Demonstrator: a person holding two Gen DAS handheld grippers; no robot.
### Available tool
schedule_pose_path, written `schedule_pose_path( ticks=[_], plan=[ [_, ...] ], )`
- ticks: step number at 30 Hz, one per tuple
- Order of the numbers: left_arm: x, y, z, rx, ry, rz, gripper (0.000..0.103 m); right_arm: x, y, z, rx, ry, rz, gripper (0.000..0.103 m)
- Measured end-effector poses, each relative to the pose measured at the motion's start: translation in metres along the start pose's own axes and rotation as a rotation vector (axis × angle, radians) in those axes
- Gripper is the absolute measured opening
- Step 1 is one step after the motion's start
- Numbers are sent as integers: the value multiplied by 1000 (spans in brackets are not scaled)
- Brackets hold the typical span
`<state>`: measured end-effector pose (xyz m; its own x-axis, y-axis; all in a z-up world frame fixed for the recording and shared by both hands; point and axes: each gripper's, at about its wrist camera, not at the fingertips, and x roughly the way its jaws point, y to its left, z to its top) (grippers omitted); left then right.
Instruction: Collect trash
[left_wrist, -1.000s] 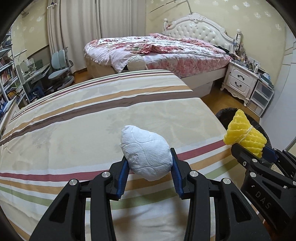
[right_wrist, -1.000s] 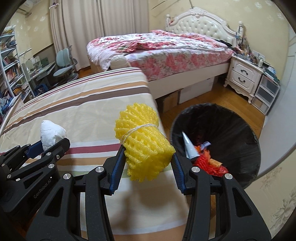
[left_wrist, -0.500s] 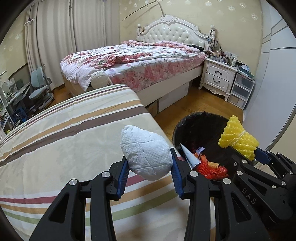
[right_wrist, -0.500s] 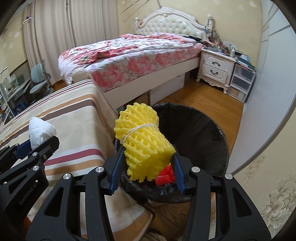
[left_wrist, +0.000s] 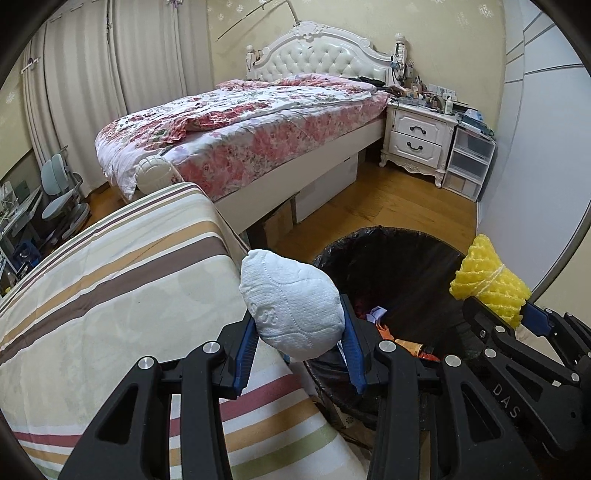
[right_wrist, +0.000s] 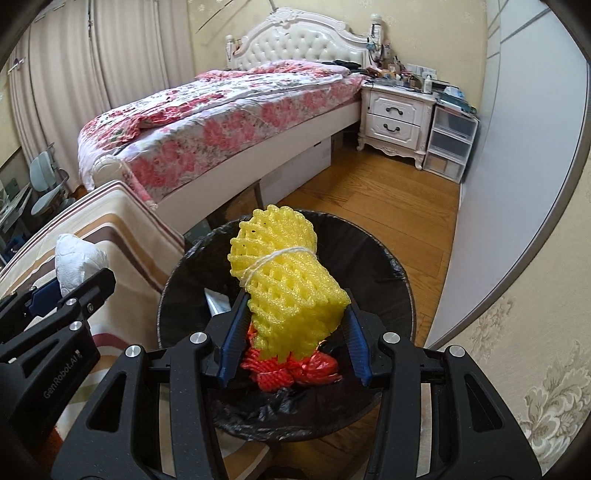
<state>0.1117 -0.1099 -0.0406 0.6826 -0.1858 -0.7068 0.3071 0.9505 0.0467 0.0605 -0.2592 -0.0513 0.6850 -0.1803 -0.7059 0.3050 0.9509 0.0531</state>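
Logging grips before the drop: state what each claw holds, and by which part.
Left claw: white wad, pinched across its lower sides. Right claw: yellow foam net, gripped at its wide lower end, below the string tie.

The wad of paper (left_wrist: 295, 317) is white with a faint embossed pattern. The foam net (right_wrist: 288, 291) is bright yellow in an open mesh, tied with pale string. The trash bin (right_wrist: 391, 280) is lined in black, with red-orange netting (right_wrist: 291, 369) inside. Each hand-held gripper is black with blue pads (left_wrist: 245, 350). The striped cover (left_wrist: 110, 277) is cream with brown, tan, red and green bands. The bed quilt (left_wrist: 258, 125) is pink and red floral on white. The nightstand (left_wrist: 417, 136) is white; the floor (right_wrist: 388, 206) is honey-brown wood.
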Motion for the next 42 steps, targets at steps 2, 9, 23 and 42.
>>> schedule_pose_path(
  ticks=[2,9,23,42],
  plan=[
    [6,-5,2,8,7,-1,42,4,-4,2,7,3,-3,47],
    [23,-16,9,21,23,-2,42,17,-14,9,32,5,-15,47],
    [27,-24,17,25,4,-3,66,33,-16,12,41,9,-59,64],
    [1,-1,15,-40,-38,23,75,7,-19,10,39,-32,-121,80]
  ],
)
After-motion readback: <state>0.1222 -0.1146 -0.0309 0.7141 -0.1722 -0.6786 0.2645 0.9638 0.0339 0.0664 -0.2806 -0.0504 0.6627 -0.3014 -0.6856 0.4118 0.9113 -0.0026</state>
